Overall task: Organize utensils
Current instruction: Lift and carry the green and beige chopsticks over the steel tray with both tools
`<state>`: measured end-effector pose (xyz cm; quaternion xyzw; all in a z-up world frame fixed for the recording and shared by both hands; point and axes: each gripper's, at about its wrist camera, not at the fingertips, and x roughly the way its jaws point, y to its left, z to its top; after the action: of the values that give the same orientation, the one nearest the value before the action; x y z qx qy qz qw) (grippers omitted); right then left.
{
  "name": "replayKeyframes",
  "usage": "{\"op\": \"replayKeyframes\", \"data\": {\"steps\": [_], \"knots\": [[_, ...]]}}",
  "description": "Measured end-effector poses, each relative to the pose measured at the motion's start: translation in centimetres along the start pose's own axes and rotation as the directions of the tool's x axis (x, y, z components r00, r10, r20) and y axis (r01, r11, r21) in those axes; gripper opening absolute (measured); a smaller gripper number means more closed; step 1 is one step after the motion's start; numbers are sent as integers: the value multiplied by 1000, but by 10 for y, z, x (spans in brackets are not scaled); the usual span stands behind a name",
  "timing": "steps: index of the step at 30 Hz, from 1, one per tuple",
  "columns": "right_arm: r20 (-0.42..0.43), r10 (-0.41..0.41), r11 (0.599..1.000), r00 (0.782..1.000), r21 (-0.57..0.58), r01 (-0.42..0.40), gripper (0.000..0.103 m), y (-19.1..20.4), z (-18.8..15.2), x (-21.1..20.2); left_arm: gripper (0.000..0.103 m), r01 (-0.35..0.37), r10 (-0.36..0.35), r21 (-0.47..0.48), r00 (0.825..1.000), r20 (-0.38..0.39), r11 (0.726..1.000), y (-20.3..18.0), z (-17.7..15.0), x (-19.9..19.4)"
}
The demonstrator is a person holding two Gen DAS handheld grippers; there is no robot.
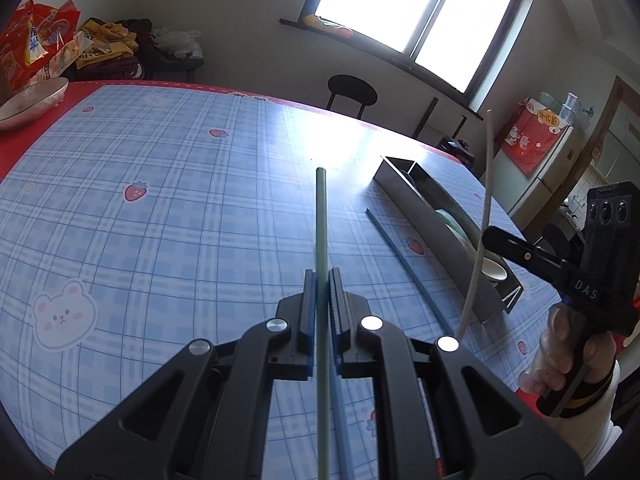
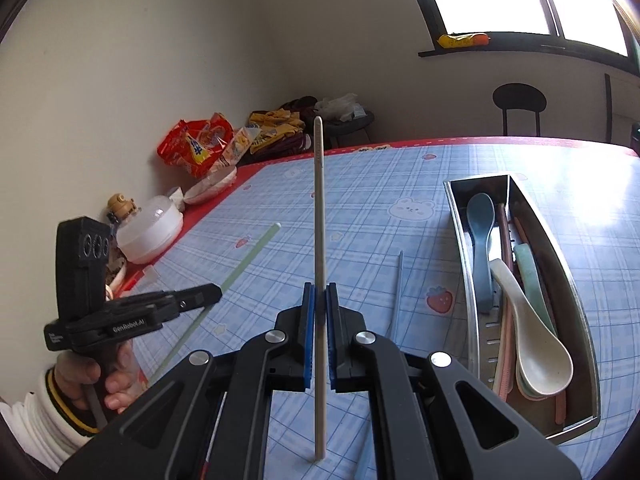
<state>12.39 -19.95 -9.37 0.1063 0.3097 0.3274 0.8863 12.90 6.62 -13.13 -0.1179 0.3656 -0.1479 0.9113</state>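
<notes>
Two handheld grippers work a table (image 1: 160,168) covered in a blue plaid strawberry-print cloth. The left gripper (image 1: 322,280) pinches one pale green chopstick (image 1: 321,220) between its blue pads, the stick running straight ahead past the fingertips and back under the tool. Just right of that gripper, one blue chopstick (image 1: 404,260) lies flat on the cloth, between it and the metal utensil tray (image 1: 440,224). Further right, the right gripper (image 2: 319,300), held in a person's hand (image 1: 560,352), is pressed together on one white chopstick (image 2: 319,208), which stands nearly upright, its top well above the fingertips and its lower end down near the cloth. The tray sits to the right of this gripper, apart from it. In it three spoons can be counted: one blue spoon (image 2: 480,224), one cream spoon (image 2: 536,344) and one pale green spoon (image 2: 528,264); beside them lie pink and brownish chopsticks whose number cannot be told
</notes>
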Motion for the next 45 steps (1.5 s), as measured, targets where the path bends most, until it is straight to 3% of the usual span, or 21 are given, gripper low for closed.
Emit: {"op": "replayKeyframes", "data": {"steps": [5, 11, 21, 29, 36, 39, 45], "knots": [[43, 9, 1000, 999, -24, -8, 6, -12, 14, -21, 11, -16, 15, 31, 999, 51, 999, -32, 14, -14], [93, 53, 998, 994, 40, -57, 6, -35, 14, -41, 11, -26, 22, 43, 995, 92, 999, -61, 29, -20], [176, 19, 999, 984, 33, -25, 6, -50, 25, -77, 11, 4, -12, 80, 995, 101, 997, -114, 40, -5], [144, -92, 992, 985, -69, 103, 6, -67, 46, -109, 11, 83, -87, 38, 989, 118, 996, -160, 52, 23], [104, -166, 978, 981, -109, 177, 6, -85, 45, -137, 11, 194, -190, -37, 977, 95, 980, -198, 54, 64], [82, -194, 971, 978, -125, 203, 6, -92, 43, -140, 11, 247, -239, -77, 966, 100, 966, -206, 51, 79], [26, -218, 964, 976, -150, 219, 6, -97, 38, -128, 11, 266, -246, -153, 960, 135, 952, -201, 43, 97]]}}
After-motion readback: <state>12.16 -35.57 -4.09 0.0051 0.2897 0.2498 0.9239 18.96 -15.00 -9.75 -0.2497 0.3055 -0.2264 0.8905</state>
